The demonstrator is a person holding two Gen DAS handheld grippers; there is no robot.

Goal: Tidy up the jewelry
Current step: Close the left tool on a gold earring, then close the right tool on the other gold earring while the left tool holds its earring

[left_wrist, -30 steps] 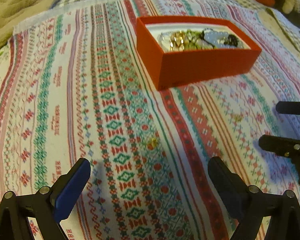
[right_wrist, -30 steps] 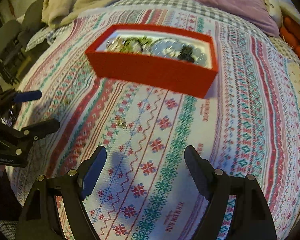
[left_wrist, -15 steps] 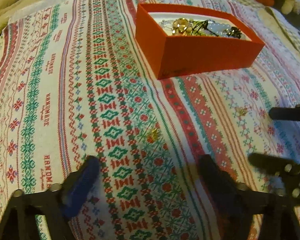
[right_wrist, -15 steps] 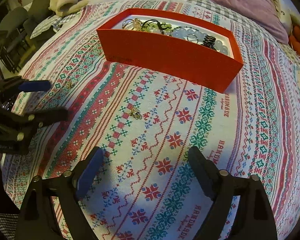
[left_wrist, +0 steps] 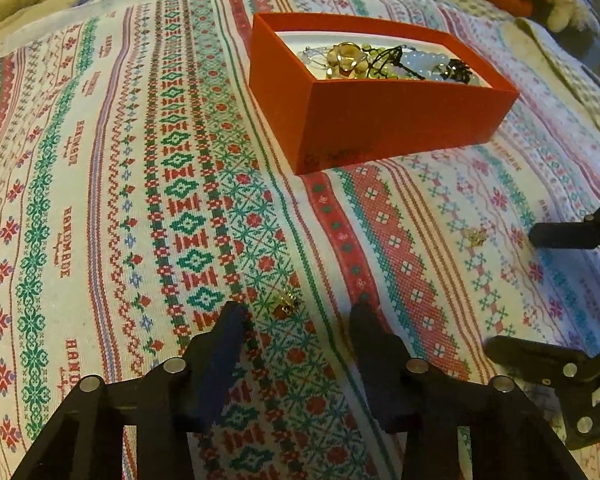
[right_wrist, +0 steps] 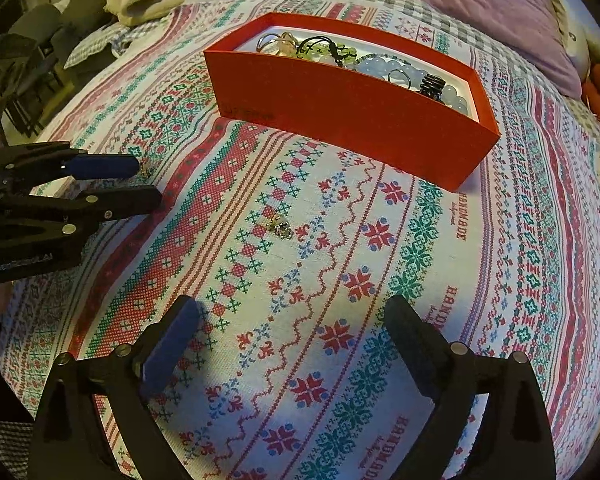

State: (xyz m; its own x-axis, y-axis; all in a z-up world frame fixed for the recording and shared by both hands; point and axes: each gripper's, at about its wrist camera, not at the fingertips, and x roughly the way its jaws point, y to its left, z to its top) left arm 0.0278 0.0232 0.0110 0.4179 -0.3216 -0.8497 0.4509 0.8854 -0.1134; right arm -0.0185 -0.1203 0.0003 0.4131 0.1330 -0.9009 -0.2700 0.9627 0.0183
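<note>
My left gripper (left_wrist: 296, 322) is part open, nothing held; the small gold piece (left_wrist: 284, 305) lies on the cloth at 12 o'clock, just ahead of the tips and between their lines, a touch nearer the blue pad (left_wrist: 224, 344) at 9. My right gripper (right_wrist: 292, 320) is spread wide, empty; the second gold piece (right_wrist: 279, 226) lies at 12, a bit left of centre, well clear of the tips. So left is the nearer hand to its piece; right has further to go. Both pieces are too small to give a long axis, they look like lumpy clusters. The red box (left_wrist: 380, 120) with the jewelry pile (left_wrist: 380, 64) sits further out at 12 to 1 from the left, 12 from the right, long side facing the right gripper. The striped cloth (left_wrist: 100, 200) is soft, so I judge a pinch could sink or snag. Next, I'd guess: push the left forward slightly and close.
</note>
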